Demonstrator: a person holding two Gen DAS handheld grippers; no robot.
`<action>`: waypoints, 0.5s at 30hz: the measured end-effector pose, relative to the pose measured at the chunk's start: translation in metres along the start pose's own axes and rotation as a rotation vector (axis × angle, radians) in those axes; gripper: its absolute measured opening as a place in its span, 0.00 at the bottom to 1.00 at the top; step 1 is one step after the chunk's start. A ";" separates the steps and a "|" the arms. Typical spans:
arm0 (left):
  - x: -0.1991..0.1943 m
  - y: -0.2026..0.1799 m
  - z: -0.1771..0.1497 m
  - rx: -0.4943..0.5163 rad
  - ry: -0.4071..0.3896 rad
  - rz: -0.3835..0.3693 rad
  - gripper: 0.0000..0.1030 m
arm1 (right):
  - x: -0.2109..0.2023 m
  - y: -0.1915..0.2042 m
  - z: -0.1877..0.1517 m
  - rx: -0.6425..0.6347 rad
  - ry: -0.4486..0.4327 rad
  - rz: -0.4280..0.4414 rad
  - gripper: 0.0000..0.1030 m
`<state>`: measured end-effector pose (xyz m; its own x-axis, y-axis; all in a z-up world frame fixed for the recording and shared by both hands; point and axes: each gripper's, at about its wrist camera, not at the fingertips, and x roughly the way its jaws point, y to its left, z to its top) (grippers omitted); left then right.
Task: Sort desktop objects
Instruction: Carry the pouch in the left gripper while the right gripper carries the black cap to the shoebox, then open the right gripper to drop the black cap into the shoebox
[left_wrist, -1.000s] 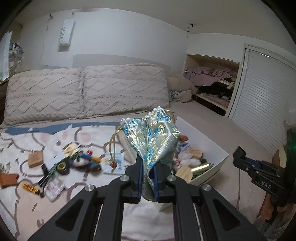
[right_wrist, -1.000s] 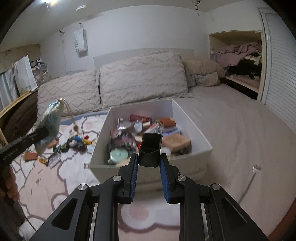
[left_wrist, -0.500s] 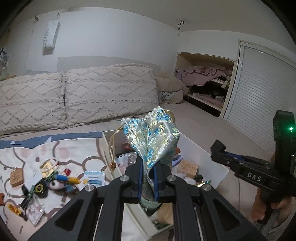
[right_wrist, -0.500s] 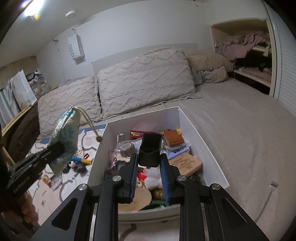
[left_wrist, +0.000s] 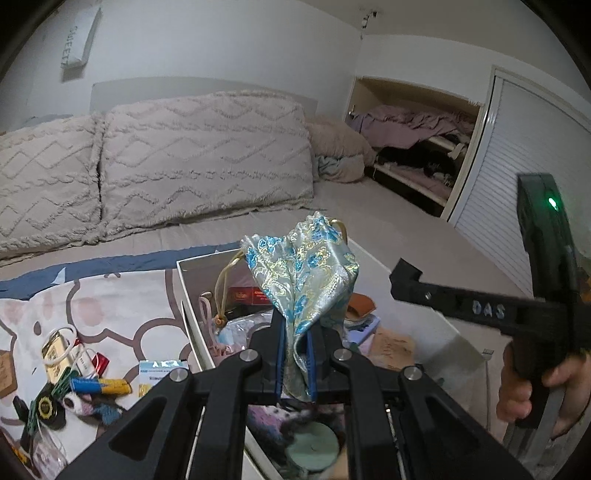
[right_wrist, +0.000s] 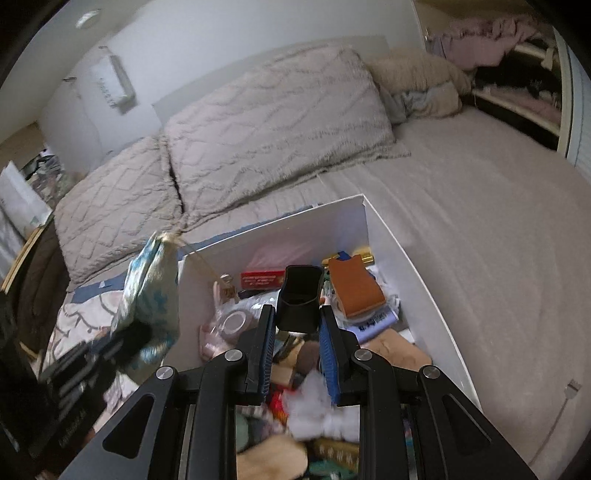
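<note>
Your left hand-held gripper (left_wrist: 295, 354) is clamped on the brocade pouch (left_wrist: 303, 280), which stands up out of the jaws above the near left part of the white box (right_wrist: 406, 254) on the bed (right_wrist: 480, 221). Your right hand-held gripper (right_wrist: 297, 332) is clamped on a small black cup (right_wrist: 299, 299), held over the middle of the same box.

What could go wrong: the pouch's cord (left_wrist: 225, 280) hangs loose in a loop with a bead at its end, right by the box's left wall. If you let go while the cord lies across that wall, the pouch could hang half out or snag the pink item just below it. The cup is open-topped and the heap under it is uneven; dropped from here it may tip and roll, though the walls should catch it. Both grippers crowd one box, so a sideways swing could knock them together.

Room: the box is already well filled, with the most open spot near the far wall, by the red packet (right_wrist: 262, 278). To the right the bed is bare, so withdraw that way. To the left, loose items (left_wrist: 85, 384) lie just beside the box; keep the left gripper from sweeping low across them.
</note>
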<state>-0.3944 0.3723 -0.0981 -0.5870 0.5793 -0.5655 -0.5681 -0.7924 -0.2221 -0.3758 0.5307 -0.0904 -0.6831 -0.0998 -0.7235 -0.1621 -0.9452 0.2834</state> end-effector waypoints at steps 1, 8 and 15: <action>0.004 0.002 0.002 0.002 0.007 0.000 0.10 | 0.007 -0.001 0.006 0.010 0.015 -0.004 0.23; 0.033 0.014 0.010 -0.004 0.054 -0.024 0.10 | 0.052 -0.019 0.032 0.100 0.102 -0.004 0.23; 0.052 0.015 0.004 -0.011 0.110 -0.071 0.10 | 0.090 -0.034 0.048 0.157 0.163 -0.033 0.23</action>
<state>-0.4357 0.3909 -0.1275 -0.4785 0.6104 -0.6312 -0.5993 -0.7524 -0.2732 -0.4656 0.5689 -0.1348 -0.5536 -0.1305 -0.8225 -0.3003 -0.8899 0.3433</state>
